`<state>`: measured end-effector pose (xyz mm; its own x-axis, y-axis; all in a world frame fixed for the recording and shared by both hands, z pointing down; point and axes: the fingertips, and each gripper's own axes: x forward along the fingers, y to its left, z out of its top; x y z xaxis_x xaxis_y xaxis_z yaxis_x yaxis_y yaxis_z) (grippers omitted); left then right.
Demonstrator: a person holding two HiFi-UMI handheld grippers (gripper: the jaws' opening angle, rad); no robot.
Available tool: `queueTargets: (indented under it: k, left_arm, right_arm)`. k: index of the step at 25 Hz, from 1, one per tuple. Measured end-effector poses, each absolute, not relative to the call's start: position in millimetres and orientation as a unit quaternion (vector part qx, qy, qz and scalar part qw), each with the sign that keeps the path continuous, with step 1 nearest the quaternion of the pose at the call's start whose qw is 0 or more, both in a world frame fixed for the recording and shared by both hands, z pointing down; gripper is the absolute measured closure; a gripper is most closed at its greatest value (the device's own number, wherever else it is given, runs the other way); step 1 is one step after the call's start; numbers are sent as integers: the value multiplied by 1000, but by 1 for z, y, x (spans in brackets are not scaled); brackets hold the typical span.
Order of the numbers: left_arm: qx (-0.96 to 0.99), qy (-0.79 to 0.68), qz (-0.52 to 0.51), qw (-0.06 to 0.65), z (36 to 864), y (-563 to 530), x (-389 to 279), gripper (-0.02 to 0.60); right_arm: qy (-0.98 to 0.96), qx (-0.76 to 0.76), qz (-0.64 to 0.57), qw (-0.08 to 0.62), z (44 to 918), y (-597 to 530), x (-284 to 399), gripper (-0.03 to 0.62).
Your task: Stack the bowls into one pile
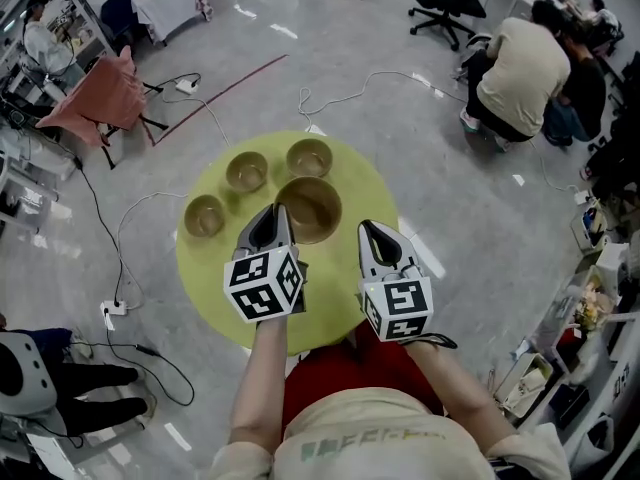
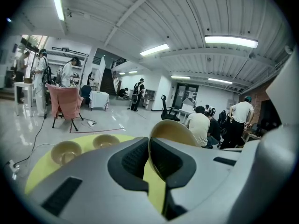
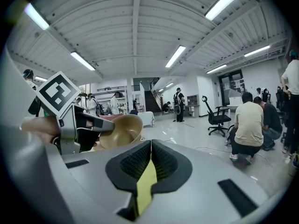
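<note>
The left gripper (image 2: 148, 146) is clamped on the large bowl (image 2: 174, 132). Its two dark pads are pressed together with the thin near rim running up between them, one pad inside the bowl and one outside. In the left gripper view the bowl rises straight ahead of the jaws and slightly to their right. The right gripper view shows it tipped, with its opening turned towards the right gripper (image 3: 149, 148). No view shows whether its base touches the table (image 1: 330, 283).

The right gripper's jaws are drawn together, leaving only a thin slit. Nothing is caught in the slit, and only the yellow-green tabletop shows through it. From this gripper, the held bowl and the left gripper's marker cube lie ahead and to the left, near but not touching.

Three smaller bowls stand upright on the round table, apart from each other. The first small bowl (image 2: 65, 152) is ahead of the left gripper's jaws and well to their left. The second small bowl (image 2: 105, 141) is further ahead and a little less to the left. The third small bowl (image 1: 309, 157) sits beyond the large bowl, on the far side from the left gripper's tips, and shows only in the head view.

Beyond the table, ahead and to the right of both grippers, a seated person (image 1: 522, 68) faces away near an office chair (image 1: 445, 3). Far off to the left of the left gripper stands a pink-draped chair (image 1: 95, 98).
</note>
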<state>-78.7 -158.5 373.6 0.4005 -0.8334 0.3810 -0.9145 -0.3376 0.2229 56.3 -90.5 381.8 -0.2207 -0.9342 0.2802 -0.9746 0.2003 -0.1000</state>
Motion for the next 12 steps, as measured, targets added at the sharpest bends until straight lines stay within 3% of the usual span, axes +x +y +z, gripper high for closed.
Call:
queueTargets:
  k: [12]
  left_arm:
    - [772,-588,100,219,393,-228,-54,548]
  right_arm:
    - [-802,571,149,97,404,-172,94,557]
